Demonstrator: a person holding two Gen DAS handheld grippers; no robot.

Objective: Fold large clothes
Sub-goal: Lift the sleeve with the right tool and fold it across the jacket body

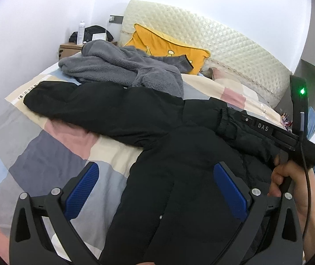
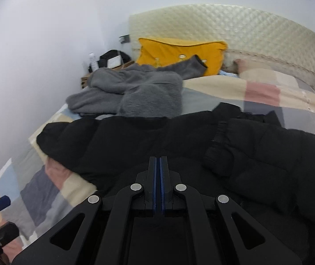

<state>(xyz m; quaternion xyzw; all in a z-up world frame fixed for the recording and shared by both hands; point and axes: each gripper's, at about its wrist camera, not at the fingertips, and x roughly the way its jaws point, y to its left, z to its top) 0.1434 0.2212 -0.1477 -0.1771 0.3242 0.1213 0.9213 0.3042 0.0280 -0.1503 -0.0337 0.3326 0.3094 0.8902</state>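
Note:
A black puffer jacket (image 1: 157, 137) lies spread on the bed, one sleeve stretched to the left, the other folded across its body. It also shows in the right wrist view (image 2: 256, 154). My left gripper (image 1: 157, 187) is open, its blue pads (image 1: 82, 190) on either side of the jacket's lower body, above it. My right gripper (image 2: 158, 161) is shut with pads together over the jacket; no cloth shows between them. Its body shows at the right of the left wrist view (image 1: 274, 135), held by a hand.
A grey fleece garment (image 1: 124, 68) lies crumpled beyond the jacket. A yellow pillow (image 1: 168, 46) leans on the quilted cream headboard (image 1: 223, 42). The patchwork bedcover (image 1: 58, 154) shows at left. A nightstand (image 1: 69, 48) with a bottle stands in the far corner.

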